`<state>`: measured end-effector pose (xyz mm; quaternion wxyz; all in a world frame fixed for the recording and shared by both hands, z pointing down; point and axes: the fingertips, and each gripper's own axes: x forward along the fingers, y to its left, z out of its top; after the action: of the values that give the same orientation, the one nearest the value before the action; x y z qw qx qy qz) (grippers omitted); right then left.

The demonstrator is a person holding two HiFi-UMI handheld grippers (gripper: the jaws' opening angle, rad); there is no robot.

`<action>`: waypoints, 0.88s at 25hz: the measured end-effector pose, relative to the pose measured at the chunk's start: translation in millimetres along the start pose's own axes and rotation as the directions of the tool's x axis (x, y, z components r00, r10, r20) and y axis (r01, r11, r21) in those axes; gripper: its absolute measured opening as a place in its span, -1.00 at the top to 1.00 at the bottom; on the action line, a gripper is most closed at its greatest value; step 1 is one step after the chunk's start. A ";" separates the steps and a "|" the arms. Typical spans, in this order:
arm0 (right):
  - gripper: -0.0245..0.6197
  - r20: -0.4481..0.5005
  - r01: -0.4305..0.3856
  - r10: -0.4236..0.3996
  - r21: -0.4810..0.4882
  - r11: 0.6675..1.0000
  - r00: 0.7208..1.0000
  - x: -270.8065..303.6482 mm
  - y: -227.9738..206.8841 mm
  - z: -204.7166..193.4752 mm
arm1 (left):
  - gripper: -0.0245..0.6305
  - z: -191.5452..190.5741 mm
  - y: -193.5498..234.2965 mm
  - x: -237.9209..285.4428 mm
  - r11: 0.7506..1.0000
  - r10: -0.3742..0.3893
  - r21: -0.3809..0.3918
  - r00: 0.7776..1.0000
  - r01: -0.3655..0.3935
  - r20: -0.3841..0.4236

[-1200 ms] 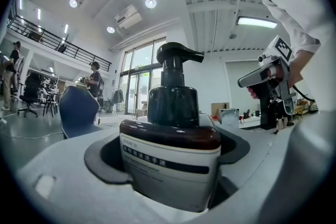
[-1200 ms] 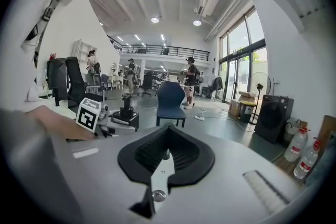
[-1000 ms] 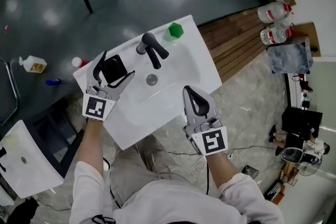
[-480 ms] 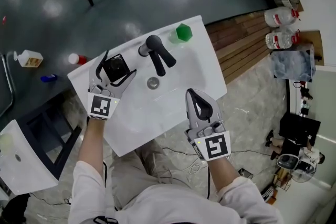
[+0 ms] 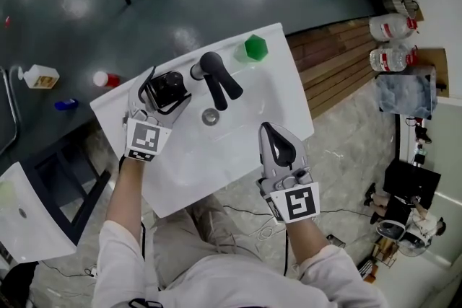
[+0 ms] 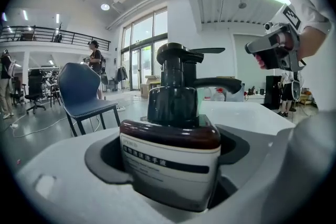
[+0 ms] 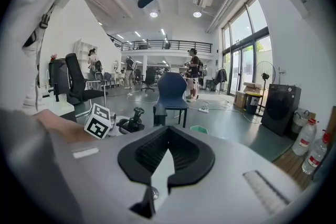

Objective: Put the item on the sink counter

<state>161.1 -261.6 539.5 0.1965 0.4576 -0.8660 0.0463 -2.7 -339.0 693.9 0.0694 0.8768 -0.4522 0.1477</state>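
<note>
The left claw (image 5: 163, 94) is clamped on a dark brown, square-shouldered pump bottle with a white label and black pump head (image 6: 172, 150). In the left gripper view the jaws press its two sides low on the body. That likely keeps it upright and leaves the pump clear. The head view puts the bottle over the back-left part of the white sink counter (image 5: 287, 106), at about 9 o'clock from the black lever faucet (image 5: 216, 76). This flat ledge beside the basin looks a sensible place to set it. Whether its base already touches the counter cannot be told, so the task seems close to done, with lowering or release left.

At 6 o'clock from the faucet lies the round metal drain (image 5: 209, 115). A green hexagonal block (image 5: 254, 48) sits at the counter's back edge, at about 2 o'clock from the faucet, well apart from the bottle.

The right claw (image 5: 268, 130) hangs at 5 o'clock from the drain, above the counter's front rim. Its jaws are together on nothing, apparently parked out of the way.
</note>
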 end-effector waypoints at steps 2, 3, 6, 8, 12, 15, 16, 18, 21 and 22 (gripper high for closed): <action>0.91 0.001 -0.002 0.002 -0.004 1.000 1.000 0.5 -2.6 0.8 | -0.47 -4.4 1.9 2.9 1.000 0.006 -0.003 0.999 -0.006 -0.038; 0.91 0.003 -0.004 0.004 -0.003 1.000 1.000 1.1 -3.3 1.9 | -0.48 -7.4 3.1 4.1 1.000 0.010 -0.003 0.998 -0.010 -0.060; 0.91 0.009 -0.008 0.008 -0.003 1.000 1.000 3.6 -3.9 5.4 | -0.48 -13.2 7.9 6.4 1.000 0.022 0.004 0.994 -0.022 -0.106; 0.91 0.015 -0.010 0.010 -0.002 1.000 1.000 5.4 -3.6 8.1 | -0.47 -14.1 10.0 6.2 1.000 0.024 0.018 0.993 -0.022 -0.118; 0.91 0.022 -0.013 0.013 -0.001 1.000 1.000 8.0 -2.6 11.7 | -0.42 -23.9 8.1 4.6 1.000 0.003 0.024 0.986 0.001 -0.166; 0.91 0.036 -0.016 0.016 -0.003 1.000 0.999 9.5 -0.9 17.0 | -0.33 -31.9 4.7 2.2 1.000 0.000 0.030 0.977 0.007 -0.212; 0.91 0.039 -0.017 0.017 -0.003 1.000 0.999 9.9 0.0 18.2 | -0.33 -33.0 4.6 1.7 1.000 0.000 0.030 0.977 0.007 -0.215; 0.91 0.040 -0.015 0.015 -0.002 1.000 0.999 9.6 0.8 18.9 | -0.33 -35.3 4.6 1.0 0.999 -0.004 0.032 0.974 0.011 -0.225; 0.91 0.038 -0.014 0.014 -0.004 1.000 0.999 7.8 1.6 19.6 | -0.33 -40.5 3.2 -0.5 0.996 -0.034 0.069 0.962 0.055 -0.272; 0.91 0.034 -0.013 0.013 -0.004 1.000 0.999 6.6 1.9 19.2 | -0.33 -42.7 2.1 -1.2 0.992 -0.054 0.092 0.954 0.085 -0.295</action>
<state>150.5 -270.6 524.6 0.1822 0.4522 -0.8723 0.0381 -13.4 -328.4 733.9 0.0951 0.8633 -0.3977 0.2960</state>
